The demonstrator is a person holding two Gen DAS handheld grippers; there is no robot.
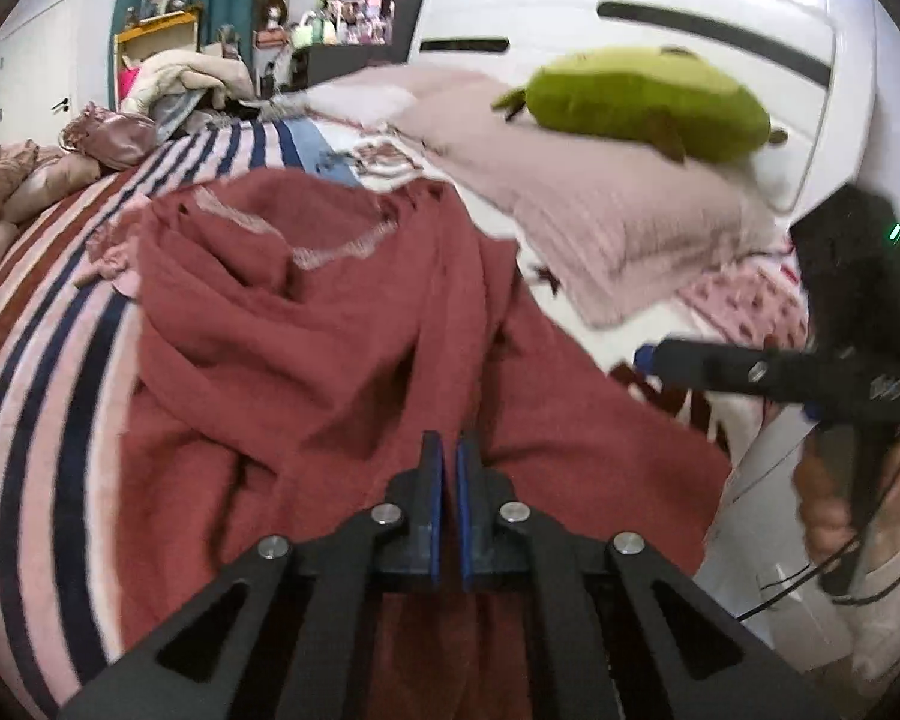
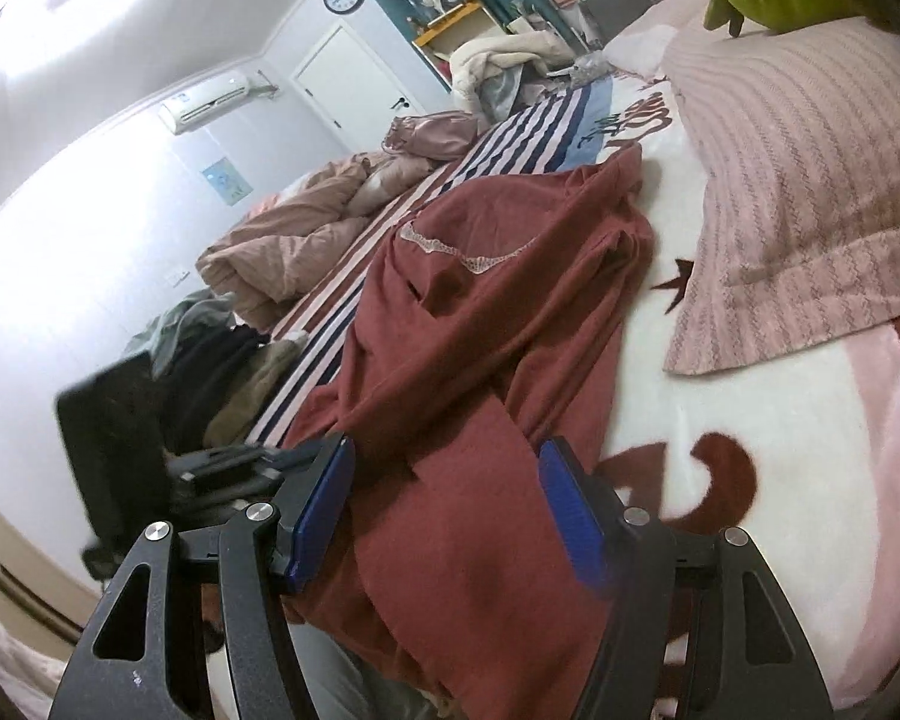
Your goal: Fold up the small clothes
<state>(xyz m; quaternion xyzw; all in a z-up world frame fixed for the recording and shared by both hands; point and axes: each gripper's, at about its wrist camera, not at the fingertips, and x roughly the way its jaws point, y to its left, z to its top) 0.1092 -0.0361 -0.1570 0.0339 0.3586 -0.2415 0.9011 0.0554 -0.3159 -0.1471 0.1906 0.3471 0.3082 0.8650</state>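
Bedding in pink, navy and brown stripes (image 1: pixel 60 312) serves as the work surface, and the red garment (image 1: pixel 306 324) sprawls rumpled across it from centre toward 12 o'clock in both views, its pale lace-trimmed neckline at the far end, not yet squared for a fold. Off at 2 o'clock the pink pillow (image 1: pixel 600 204) lies clear of the cloth. Nearest, the left gripper (image 1: pixel 448 468) is clenched, probably pinning the near hem, though whether cloth lies between its pads I cannot tell, while the right gripper (image 2: pixel 444 468) stands released, fingers spread astride the cloth's right edge, likely to take it.
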